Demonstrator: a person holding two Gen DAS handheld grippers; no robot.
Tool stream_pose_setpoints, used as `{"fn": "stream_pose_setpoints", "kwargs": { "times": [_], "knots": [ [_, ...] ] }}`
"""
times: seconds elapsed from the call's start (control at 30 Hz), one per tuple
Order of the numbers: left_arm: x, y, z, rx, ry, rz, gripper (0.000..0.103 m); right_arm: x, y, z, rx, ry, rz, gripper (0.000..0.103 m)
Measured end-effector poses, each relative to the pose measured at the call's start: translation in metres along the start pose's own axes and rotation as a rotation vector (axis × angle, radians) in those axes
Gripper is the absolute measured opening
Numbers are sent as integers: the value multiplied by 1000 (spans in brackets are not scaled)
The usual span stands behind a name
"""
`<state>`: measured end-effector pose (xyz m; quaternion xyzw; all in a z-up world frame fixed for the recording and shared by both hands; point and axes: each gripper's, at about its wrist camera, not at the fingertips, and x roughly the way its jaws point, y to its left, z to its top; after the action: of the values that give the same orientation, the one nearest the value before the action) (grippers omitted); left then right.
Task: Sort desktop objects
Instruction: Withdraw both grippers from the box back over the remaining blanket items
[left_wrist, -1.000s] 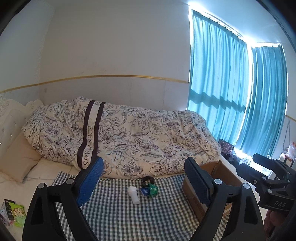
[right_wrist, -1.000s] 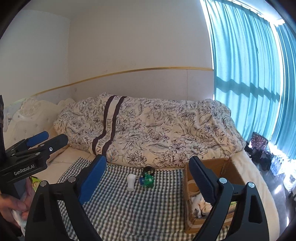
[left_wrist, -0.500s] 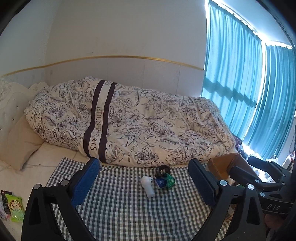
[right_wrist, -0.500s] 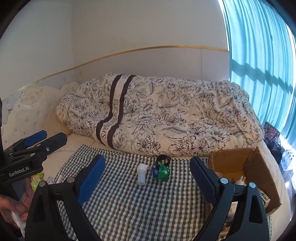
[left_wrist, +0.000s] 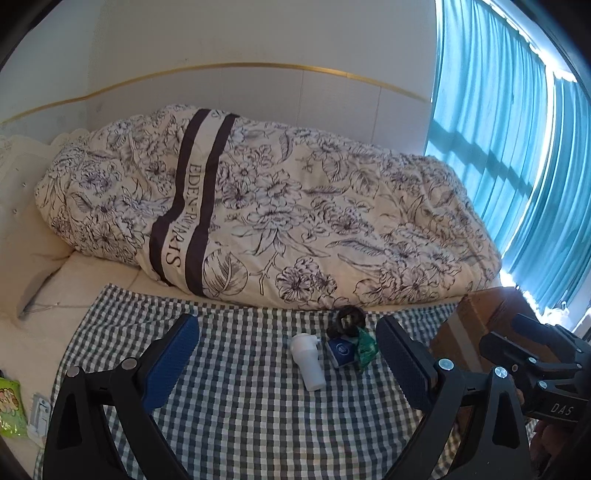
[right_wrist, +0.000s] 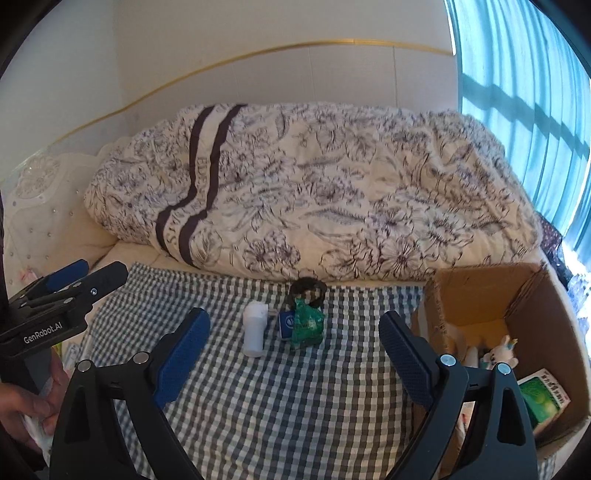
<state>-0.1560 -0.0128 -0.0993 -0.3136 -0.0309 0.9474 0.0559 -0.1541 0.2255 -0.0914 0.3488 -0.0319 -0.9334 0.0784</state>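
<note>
On a checked cloth lie a white bottle on its side, a small blue packet, a green crinkly packet and a dark ring-shaped object. My left gripper hovers open above the cloth, short of the bottle, and holds nothing. My right gripper is open too, empty, just before the same cluster. Each gripper shows at the edge of the other's view.
An open cardboard box stands at the cloth's right edge, holding a green carton and a small white toy. A floral duvet is heaped behind the cloth. A green snack packet lies far left. Teal curtains hang right.
Both grippers have tilted down and come nearer to the cloth; the bottle and packets now sit higher and larger between the fingers. The jaws stayed open.
</note>
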Motion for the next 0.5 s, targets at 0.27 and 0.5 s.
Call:
{"fn": "stream_pose_setpoints", "kwargs": {
  "times": [0.27,0.5],
  "knots": [
    [57,0,-25,14,81,20,99,67,-9,-18,-21,112,-4,93],
    [105,-2,-47,21,150,26,99,111,-21,-27,-10,163,-12,93]
  ]
}}
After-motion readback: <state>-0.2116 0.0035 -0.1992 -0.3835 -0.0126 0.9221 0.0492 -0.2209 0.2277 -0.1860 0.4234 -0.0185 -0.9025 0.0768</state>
